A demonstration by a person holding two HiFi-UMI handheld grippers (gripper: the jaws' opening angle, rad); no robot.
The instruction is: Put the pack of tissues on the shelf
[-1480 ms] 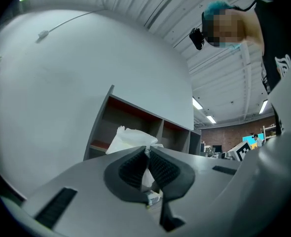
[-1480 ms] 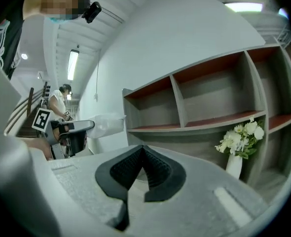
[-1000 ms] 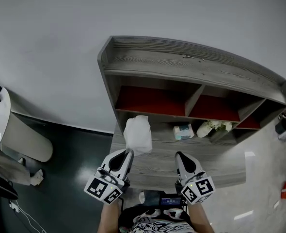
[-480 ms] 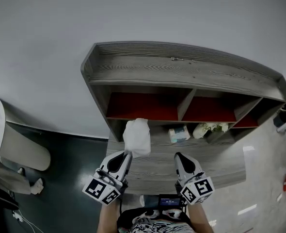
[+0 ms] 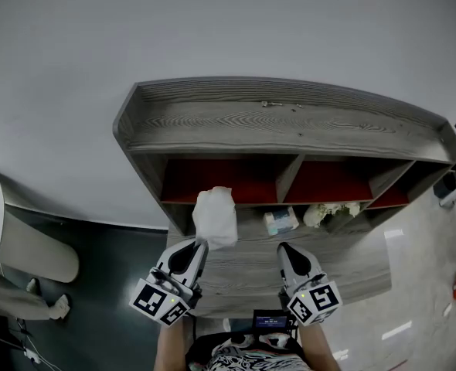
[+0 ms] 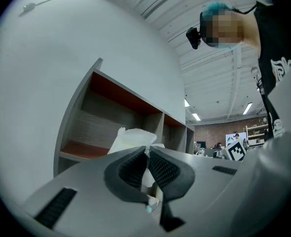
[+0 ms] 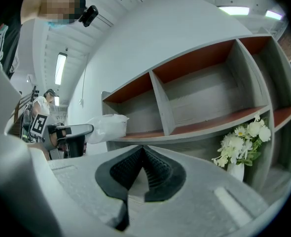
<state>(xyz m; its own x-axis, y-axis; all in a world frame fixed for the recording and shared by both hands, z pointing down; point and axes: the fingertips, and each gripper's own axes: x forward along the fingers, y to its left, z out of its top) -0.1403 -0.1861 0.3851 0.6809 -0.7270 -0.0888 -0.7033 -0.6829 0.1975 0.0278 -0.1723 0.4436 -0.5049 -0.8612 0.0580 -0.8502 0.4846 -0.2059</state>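
- Your right gripper (image 7: 143, 152) sits near, clenched on nothing.
- Your left gripper (image 6: 146, 155) pinches the pack (image 5: 215, 216) by its near edge, just before the shelf's (image 5: 290, 122) left bay.
- It looks light, soft and slick-wrapped, so a deeper bite would likely hold better.

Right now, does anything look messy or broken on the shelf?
No, nothing stands out. The left gripper holds the pack of tissues in front of the shelf. The flowers stand upright on its lower level, near a small pack.
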